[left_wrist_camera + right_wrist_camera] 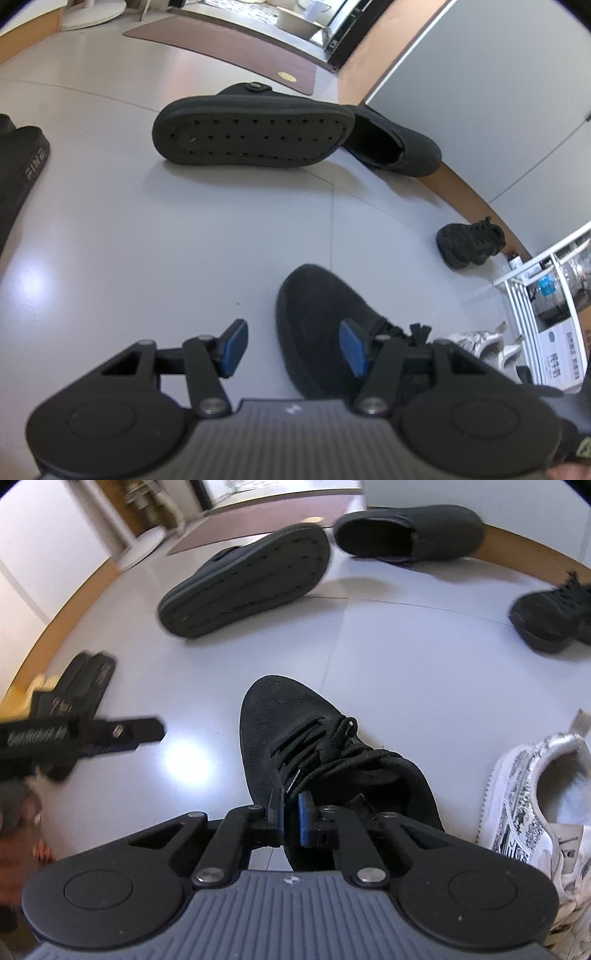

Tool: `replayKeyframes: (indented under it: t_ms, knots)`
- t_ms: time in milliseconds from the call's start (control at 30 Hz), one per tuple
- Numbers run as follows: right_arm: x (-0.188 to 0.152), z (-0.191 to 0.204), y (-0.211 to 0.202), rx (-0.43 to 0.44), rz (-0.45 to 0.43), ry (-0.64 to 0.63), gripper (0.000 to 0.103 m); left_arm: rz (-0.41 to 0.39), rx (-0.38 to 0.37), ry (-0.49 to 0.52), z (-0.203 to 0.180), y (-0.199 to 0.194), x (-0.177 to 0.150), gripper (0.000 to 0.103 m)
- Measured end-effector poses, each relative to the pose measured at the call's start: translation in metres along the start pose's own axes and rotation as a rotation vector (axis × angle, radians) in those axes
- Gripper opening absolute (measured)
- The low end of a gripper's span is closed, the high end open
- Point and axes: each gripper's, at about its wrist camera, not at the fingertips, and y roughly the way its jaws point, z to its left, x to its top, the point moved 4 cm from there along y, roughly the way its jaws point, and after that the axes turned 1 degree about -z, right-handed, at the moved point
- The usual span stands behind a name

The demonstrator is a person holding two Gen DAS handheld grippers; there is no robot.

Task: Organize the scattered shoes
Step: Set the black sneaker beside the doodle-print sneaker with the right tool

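A black laced sneaker [280, 731] stands upright on the pale floor, toe pointing away. My right gripper [291, 808] is shut on the edge of its collar beside the laces. The same sneaker [314, 306] lies under the right finger of my left gripper [293, 347], which hovers open with nothing between its blue pads [232, 347]. One finger of the left gripper [140, 731] shows blurred at the left of the right wrist view. A second black laced sneaker [546, 613] sits farther right, by the skirting.
A black slip-on [255, 136] lies on its side showing its holed sole; its mate [395, 147] stands upright behind it by the wall. Black slides [88, 675] lie at the left. A white patterned sneaker [535, 794] and a white rack [546, 295] are close on the right.
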Motion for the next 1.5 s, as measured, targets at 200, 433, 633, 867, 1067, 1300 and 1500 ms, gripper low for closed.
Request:
replayKeyframes:
  t_ms: [200, 433, 633, 867, 1067, 1300, 1500]
  knots:
    - [-0.007, 0.011, -0.005, 0.041, 0.016, -0.03, 0.008, 0.004, -0.002, 0.004, -0.001, 0.001, -0.001, 0.058]
    - [-0.007, 0.021, -0.02, 0.054, 0.007, -0.021, 0.009, 0.002, -0.008, 0.005, -0.001, -0.002, -0.001, 0.058]
    - [-0.018, 0.016, -0.046, 0.027, -0.004, 0.097, 0.017, 0.001, -0.012, -0.008, 0.003, -0.003, -0.002, 0.058]
    - [-0.051, 0.005, -0.048, 0.044, 0.055, 0.278, 0.049, 0.004, -0.03, -0.013, 0.002, -0.003, -0.005, 0.058]
    - [-0.064, -0.008, -0.03, 0.054, 0.091, 0.435, 0.074, -0.019, -0.036, -0.034, 0.006, -0.007, -0.005, 0.058]
    - [-0.057, -0.022, -0.011, 0.003, 0.056, 0.542, 0.09, -0.038, -0.026, -0.059, 0.012, -0.009, -0.004, 0.058]
    - [-0.045, -0.031, 0.001, -0.04, 0.023, 0.597, 0.092, -0.027, -0.026, -0.047, 0.009, -0.007, -0.005, 0.059]
